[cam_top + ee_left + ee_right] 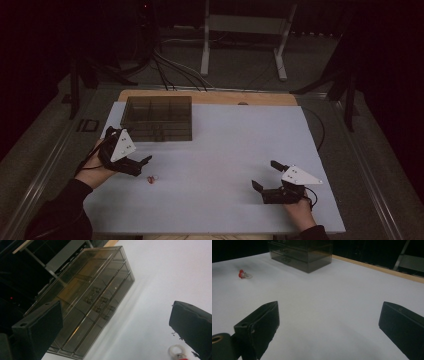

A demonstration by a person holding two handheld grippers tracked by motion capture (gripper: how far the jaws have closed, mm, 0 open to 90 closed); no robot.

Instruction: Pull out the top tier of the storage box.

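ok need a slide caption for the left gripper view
Left gripper, jaws open, above the white table between a smoked clear drawer box and a small red-and-white ring.

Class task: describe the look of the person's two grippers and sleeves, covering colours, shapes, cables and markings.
Each gripper, left gripper and right gripper, is black, with two blocky jaws and a pale three-cornered plate on top, dotted with small dark marks. A thin dark cable loops from the right one. Both arms wear dark sleeves.
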